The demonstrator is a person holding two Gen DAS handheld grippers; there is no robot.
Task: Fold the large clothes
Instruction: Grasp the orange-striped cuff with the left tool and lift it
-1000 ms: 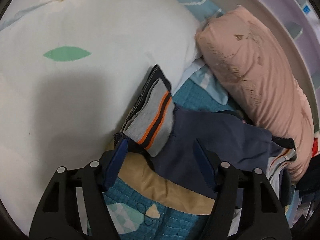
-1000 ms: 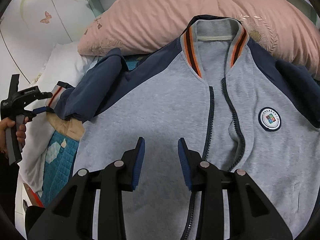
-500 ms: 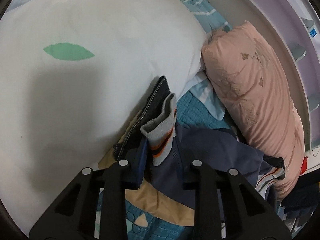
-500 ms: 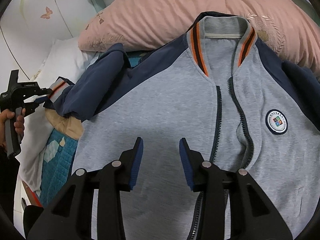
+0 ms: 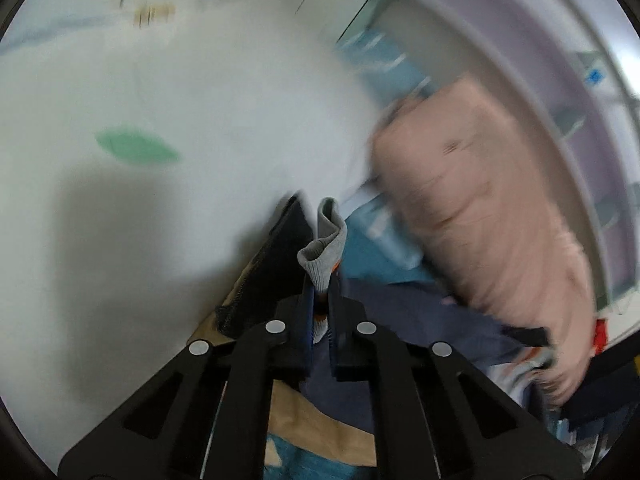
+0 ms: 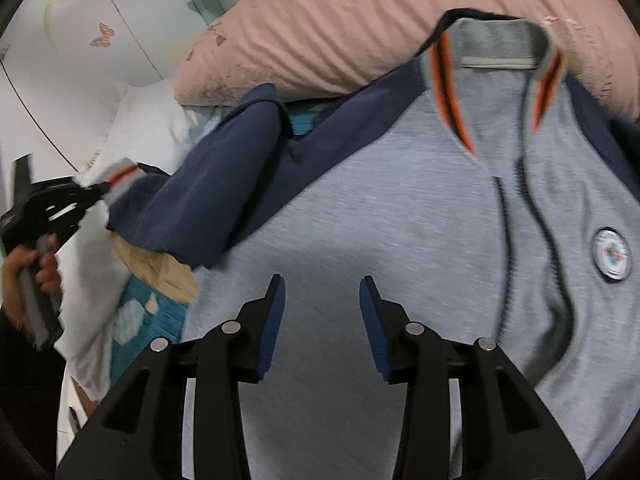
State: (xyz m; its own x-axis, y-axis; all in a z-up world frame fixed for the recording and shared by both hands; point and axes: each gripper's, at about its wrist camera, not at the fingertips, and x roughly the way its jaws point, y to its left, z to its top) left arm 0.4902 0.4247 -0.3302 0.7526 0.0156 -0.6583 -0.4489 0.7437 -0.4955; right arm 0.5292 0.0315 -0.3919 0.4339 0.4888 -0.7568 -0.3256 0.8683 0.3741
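The left tool (image 5: pixel 319 312) grips the jacket (image 6: pixel 360 220) cuff (image 5: pixel 322 256), the right tool (image 6: pixel 322 312) hangs half-open; next, fold the sleeve (image 6: pixel 224 188) inward.

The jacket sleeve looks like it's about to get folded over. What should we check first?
1. Left gripper shut on the sleeve cuff: ok, the grey ribbing sticks out between the pads.
2. Right gripper free: ok, jaws open above the grey front of the jacket, nothing between them.
3. Jacket body lying flat: ok, though the zipper is open and wavy.
4. Sleeve free of the tan cloth under it: cannot tell.
5. Landing spot on the chest clear: ok, bare grey fabric.
6. Collar clear of the pink pillow: not ok, it rests against it.
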